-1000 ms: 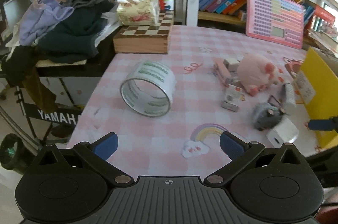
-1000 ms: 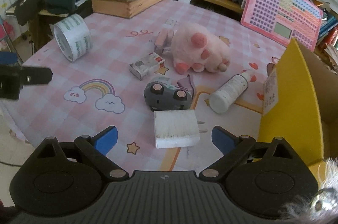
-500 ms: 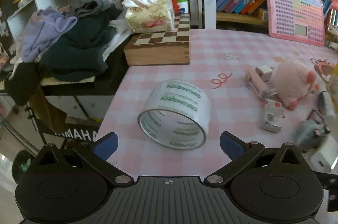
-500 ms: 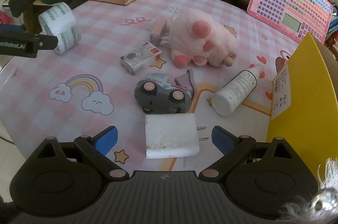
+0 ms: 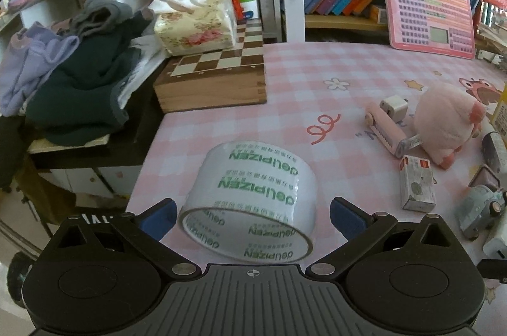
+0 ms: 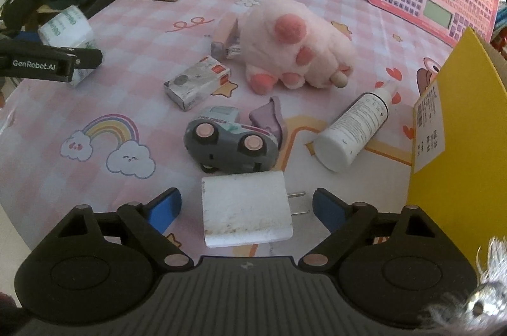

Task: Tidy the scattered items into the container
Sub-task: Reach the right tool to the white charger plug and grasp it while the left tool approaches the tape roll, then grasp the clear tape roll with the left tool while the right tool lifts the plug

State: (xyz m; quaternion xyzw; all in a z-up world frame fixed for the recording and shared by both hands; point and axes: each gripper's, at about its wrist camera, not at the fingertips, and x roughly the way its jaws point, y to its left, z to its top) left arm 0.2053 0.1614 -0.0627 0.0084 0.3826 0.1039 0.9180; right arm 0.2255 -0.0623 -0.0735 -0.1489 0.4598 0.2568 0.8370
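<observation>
A roll of clear tape (image 5: 253, 196) with green print lies on its side between the open fingers of my left gripper (image 5: 252, 217), untouched by the pads. In the right wrist view the tape (image 6: 65, 27) sits far left behind the left gripper's finger (image 6: 50, 65). My right gripper (image 6: 246, 207) is open around a white charger plug (image 6: 245, 207) on the table. Beyond it lie a grey toy car (image 6: 231, 144), a small box (image 6: 196, 82), a pink plush paw (image 6: 294, 47) and a white bottle (image 6: 356, 130). The yellow container (image 6: 459, 127) stands at the right.
A pink checked tablecloth (image 5: 317, 82) covers the table. A wooden chessboard box (image 5: 215, 76) with a tissue pack stands at the back left, beside a pile of clothes (image 5: 73, 76). A pink toy keyboard (image 5: 431, 9) leans on the bookshelf. A pink roller (image 5: 385, 133) and small white cube lie near the plush.
My left gripper has moved forward and left until the tape roll lies between its fingers. My right gripper has moved closer over the white charger plug. Both stay open.
</observation>
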